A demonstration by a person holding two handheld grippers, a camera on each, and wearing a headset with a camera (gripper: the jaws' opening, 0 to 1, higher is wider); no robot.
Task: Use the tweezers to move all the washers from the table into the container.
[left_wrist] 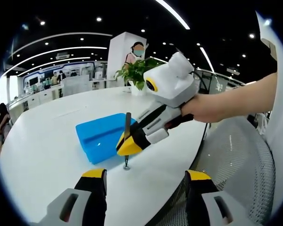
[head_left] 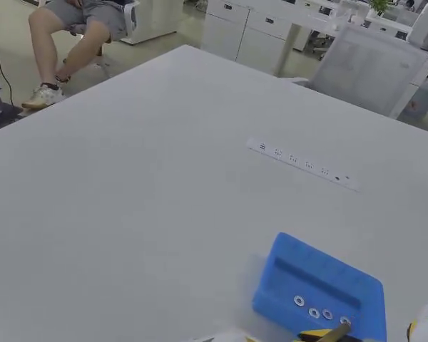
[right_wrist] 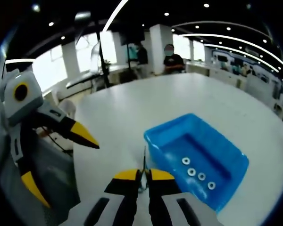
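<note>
A blue container [head_left: 321, 281] sits near the table's front edge, with several silver washers [head_left: 314, 312] in a row inside it. The container [right_wrist: 198, 150] and its washers [right_wrist: 191, 171] also show in the right gripper view. My right gripper [right_wrist: 144, 175] is shut on thin metal tweezers [right_wrist: 144, 162] that point at the table just beside the container's near wall. From the left gripper view, the right gripper [left_wrist: 129, 146] holds the tweezers [left_wrist: 127, 141] upright, tip on the table in front of the container [left_wrist: 101, 136]. My left gripper [left_wrist: 146, 174] is open and holds nothing.
A flush power strip [head_left: 303, 165] lies in the white table [head_left: 128, 185] beyond the container. A mesh chair [left_wrist: 236, 160] stands at the table's edge. A person [head_left: 78, 28] sits at the far left, off the table.
</note>
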